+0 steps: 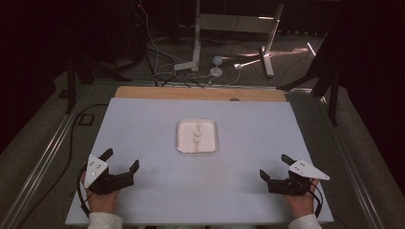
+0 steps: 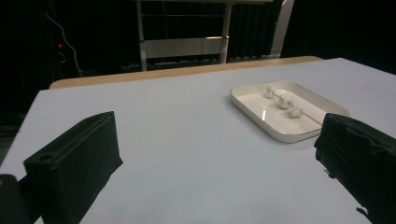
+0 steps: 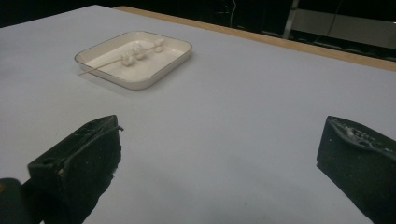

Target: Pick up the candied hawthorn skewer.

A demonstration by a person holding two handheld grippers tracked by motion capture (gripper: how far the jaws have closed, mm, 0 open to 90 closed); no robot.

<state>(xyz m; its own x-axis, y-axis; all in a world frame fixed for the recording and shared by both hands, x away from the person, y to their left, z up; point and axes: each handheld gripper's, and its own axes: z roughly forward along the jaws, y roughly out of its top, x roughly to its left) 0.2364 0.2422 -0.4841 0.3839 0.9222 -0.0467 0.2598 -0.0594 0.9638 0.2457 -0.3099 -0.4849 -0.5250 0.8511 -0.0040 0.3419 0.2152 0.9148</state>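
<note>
Two grippers rest low on the worktop (image 1: 143,124), both spread wide with nothing between the jaws: the left gripper (image 1: 122,159) and the right gripper (image 1: 273,167). Ahead of both, well apart from either, sits a shallow white tray (image 1: 181,143); from the left gripper it lies forward and to its right, from the right gripper forward and to its left. In the tray lies a thin wooden skewer (image 3: 95,66) threaded with three small white lumps (image 3: 133,52), probably marshmallows. I judge it very light, the lumps soft and easily squashed, the stick stiff but snappable. The bare stick end resting over the tray rim looks the best place to pinch.
</note>
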